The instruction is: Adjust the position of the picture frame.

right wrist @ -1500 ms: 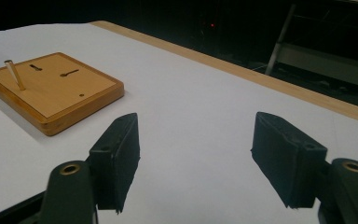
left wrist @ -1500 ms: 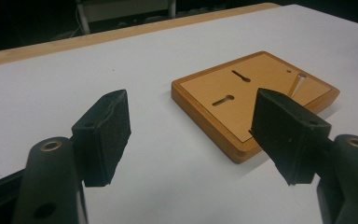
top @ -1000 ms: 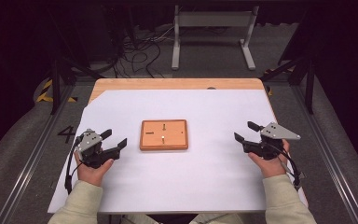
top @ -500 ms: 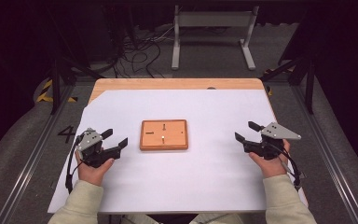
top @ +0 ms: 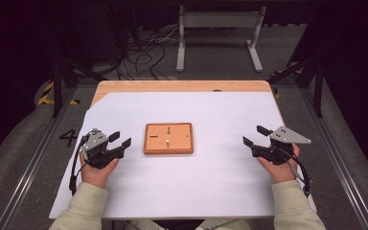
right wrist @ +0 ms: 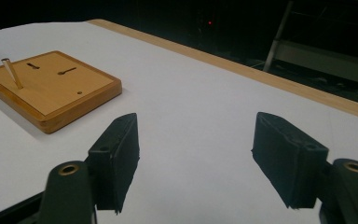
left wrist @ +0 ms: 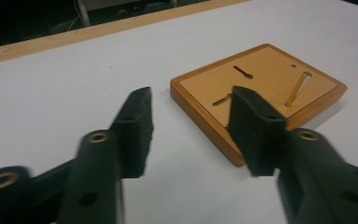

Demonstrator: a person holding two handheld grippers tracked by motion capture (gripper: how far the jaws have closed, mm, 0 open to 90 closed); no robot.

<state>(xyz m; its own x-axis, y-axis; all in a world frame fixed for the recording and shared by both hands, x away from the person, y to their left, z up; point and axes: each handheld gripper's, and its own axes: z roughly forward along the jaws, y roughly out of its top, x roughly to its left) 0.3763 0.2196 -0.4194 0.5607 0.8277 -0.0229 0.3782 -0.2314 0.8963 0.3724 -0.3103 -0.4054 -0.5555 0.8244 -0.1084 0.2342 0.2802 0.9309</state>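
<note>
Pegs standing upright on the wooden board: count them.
1. A single brass peg stands in the wooden board, near the board's middle in the high view. The other marks on the board are slots and a small hole, not standing pegs; one slot may hold something lying flat.

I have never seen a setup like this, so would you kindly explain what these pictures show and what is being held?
A person sits at a table covered in white, holding a hand-operated two-jaw tool in each hand: the left gripper and the right gripper. One camera looks down from above; another rides on each gripper, looking along its black jaws. Between them lies a wooden board with slots and an upright brass pin. The left jaws have just been closing on nothing; both grippers are open and empty.
</note>
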